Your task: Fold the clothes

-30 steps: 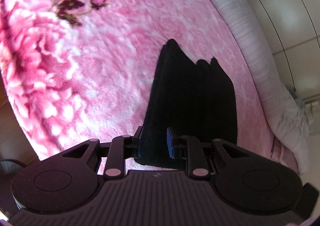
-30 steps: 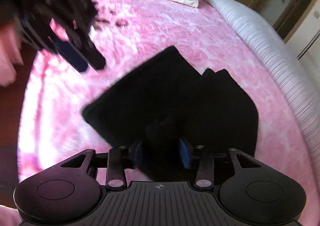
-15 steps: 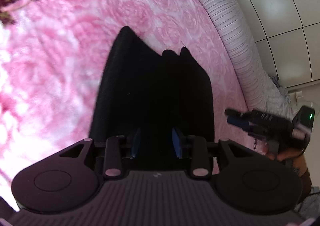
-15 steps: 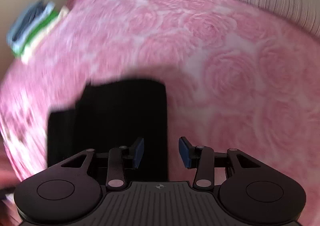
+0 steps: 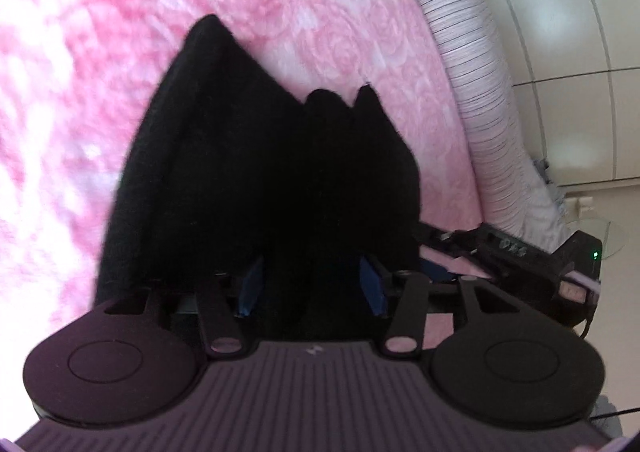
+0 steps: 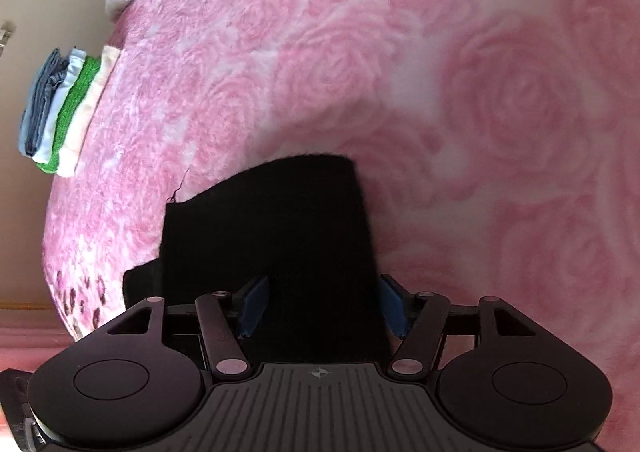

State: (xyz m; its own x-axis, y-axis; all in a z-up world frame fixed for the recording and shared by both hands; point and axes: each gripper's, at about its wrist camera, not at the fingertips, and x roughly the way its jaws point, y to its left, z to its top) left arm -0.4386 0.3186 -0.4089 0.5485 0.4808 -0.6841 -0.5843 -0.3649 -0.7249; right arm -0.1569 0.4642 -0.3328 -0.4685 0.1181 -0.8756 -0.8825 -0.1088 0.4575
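A folded black garment (image 5: pixel 260 172) lies on the pink rose-patterned blanket (image 5: pixel 100 52). My left gripper (image 5: pixel 312 284) is open, its blue pads wide apart at the garment's near edge, with black cloth between them. My right gripper (image 6: pixel 322 304) is open too, straddling another edge of the same garment (image 6: pixel 280 220). The right gripper also shows in the left wrist view (image 5: pixel 520 264), at the garment's right side. Whether either gripper touches the cloth is hard to tell.
A stack of folded clothes (image 6: pixel 60 112), grey, pale blue, green and cream, sits at the blanket's far edge. A striped white bolster (image 5: pixel 480 72) runs along the bed's side. White wardrobe doors (image 5: pixel 580 52) stand beyond it.
Both grippers have opened wider. The left one moved in closer over the garment. The right one swung round from the front to the garment's side and settled at its edge.
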